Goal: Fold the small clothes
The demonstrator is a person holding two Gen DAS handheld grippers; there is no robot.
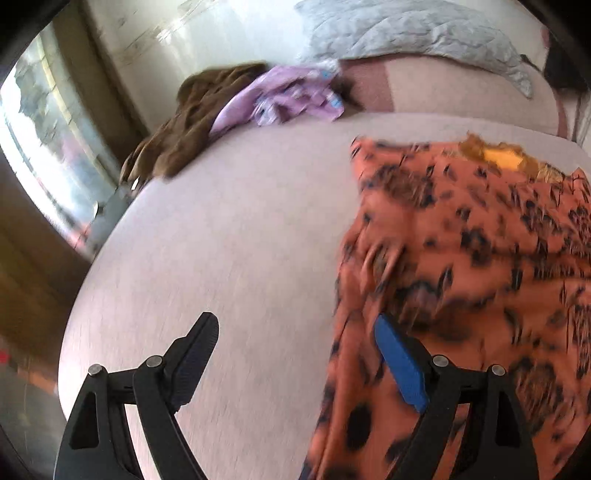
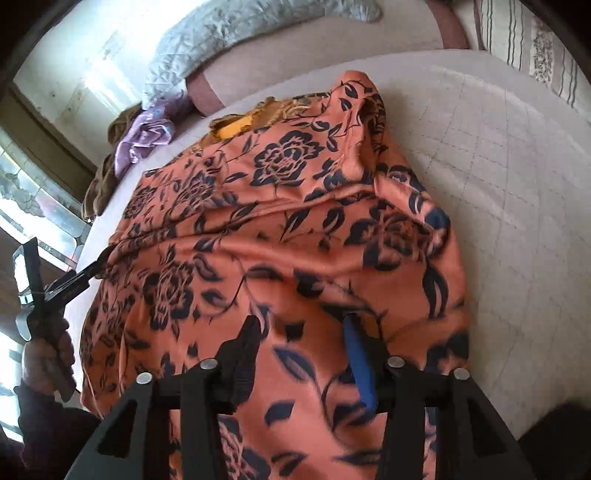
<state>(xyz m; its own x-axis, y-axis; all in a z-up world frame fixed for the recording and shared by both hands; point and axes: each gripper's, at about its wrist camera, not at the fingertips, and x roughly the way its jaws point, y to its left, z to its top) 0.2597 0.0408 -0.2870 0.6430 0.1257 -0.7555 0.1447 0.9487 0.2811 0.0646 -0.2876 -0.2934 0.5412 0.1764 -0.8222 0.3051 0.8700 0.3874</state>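
Note:
An orange garment with a dark floral print [image 2: 280, 206] lies spread on the pale bed [image 2: 498, 184], with a yellow patch at its neckline. My right gripper [image 2: 301, 332] is open, its fingers spread just above the garment's near part. My left gripper [image 1: 295, 332] is open over the garment's left edge [image 1: 461, 258], its blue finger [image 1: 399, 362] above the cloth and its black finger [image 1: 195, 354] over bare bed. The left gripper also shows in the right wrist view [image 2: 85, 275], at the garment's left edge.
A lilac garment [image 1: 288, 98] and a brown garment [image 1: 192, 122] lie heaped at the bed's far left corner. A grey quilted pillow [image 1: 406, 33] rests at the head. A window [image 1: 48, 147] is to the left. A striped cushion [image 2: 535, 48] is at the far right.

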